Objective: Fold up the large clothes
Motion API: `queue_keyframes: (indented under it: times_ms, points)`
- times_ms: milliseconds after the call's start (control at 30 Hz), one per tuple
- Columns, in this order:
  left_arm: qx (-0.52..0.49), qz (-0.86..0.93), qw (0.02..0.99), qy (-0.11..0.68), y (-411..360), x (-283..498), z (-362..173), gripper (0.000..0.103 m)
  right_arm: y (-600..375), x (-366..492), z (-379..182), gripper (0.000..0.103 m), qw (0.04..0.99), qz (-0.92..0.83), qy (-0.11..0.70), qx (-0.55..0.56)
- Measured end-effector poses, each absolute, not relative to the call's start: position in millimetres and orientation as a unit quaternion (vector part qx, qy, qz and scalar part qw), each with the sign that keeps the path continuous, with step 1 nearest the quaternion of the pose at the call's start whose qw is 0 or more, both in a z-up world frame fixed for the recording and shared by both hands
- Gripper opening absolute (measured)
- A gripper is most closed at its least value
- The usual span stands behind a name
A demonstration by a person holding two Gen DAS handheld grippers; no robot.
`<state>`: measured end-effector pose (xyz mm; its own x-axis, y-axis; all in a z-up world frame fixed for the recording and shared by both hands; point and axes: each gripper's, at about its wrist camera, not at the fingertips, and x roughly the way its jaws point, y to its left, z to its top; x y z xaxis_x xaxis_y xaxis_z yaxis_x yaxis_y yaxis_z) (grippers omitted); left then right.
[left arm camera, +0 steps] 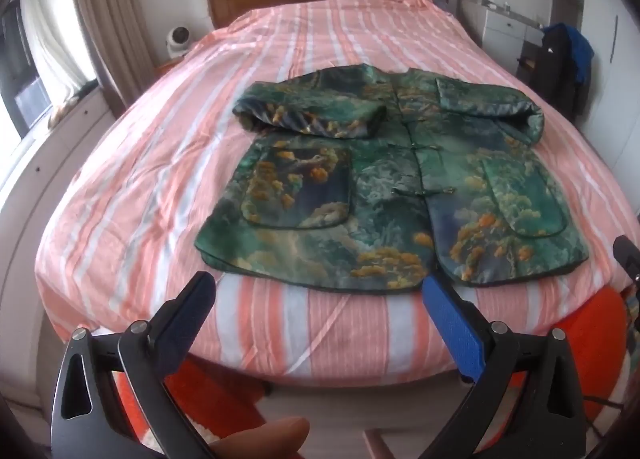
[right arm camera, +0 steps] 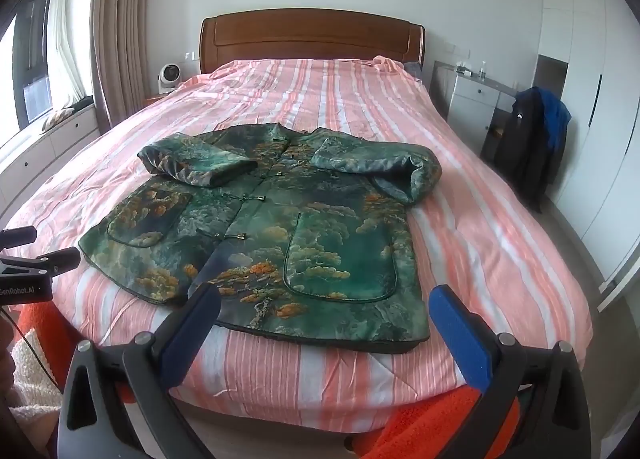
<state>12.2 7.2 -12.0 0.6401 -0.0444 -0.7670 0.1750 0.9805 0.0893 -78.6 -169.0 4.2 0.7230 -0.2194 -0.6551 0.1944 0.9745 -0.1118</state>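
Observation:
A green jacket (left arm camera: 384, 187) with an orange and gold tree print lies face up on the striped bed (left arm camera: 160, 163), buttoned, with both sleeves folded in across the chest. It also shows in the right wrist view (right arm camera: 280, 227). My left gripper (left arm camera: 320, 287) is open and empty, held in front of the bed's near edge, just short of the jacket's hem. My right gripper (right arm camera: 326, 301) is open and empty, its fingertips over the jacket's near hem. The left gripper's body shows at the left edge of the right wrist view (right arm camera: 36, 263).
The bed (right arm camera: 480, 219) has a wooden headboard (right arm camera: 312, 39). A small white fan (right arm camera: 170, 77) stands at the left of the headboard. A chair with dark clothes (right arm camera: 532, 143) and a white dresser (right arm camera: 472, 103) stand at the right. An orange cloth (right arm camera: 436, 419) lies below the bed's foot.

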Motion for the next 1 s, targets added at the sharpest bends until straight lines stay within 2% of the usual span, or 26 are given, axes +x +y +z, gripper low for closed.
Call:
queue_keyframes:
  times_ms: [1000]
  points:
    - [0.078,-0.055,0.903,0.420,11.8,15.3,-15.0,0.103,-179.2,-80.1,5.7,0.103,0.928,-0.131,0.349,-0.002]
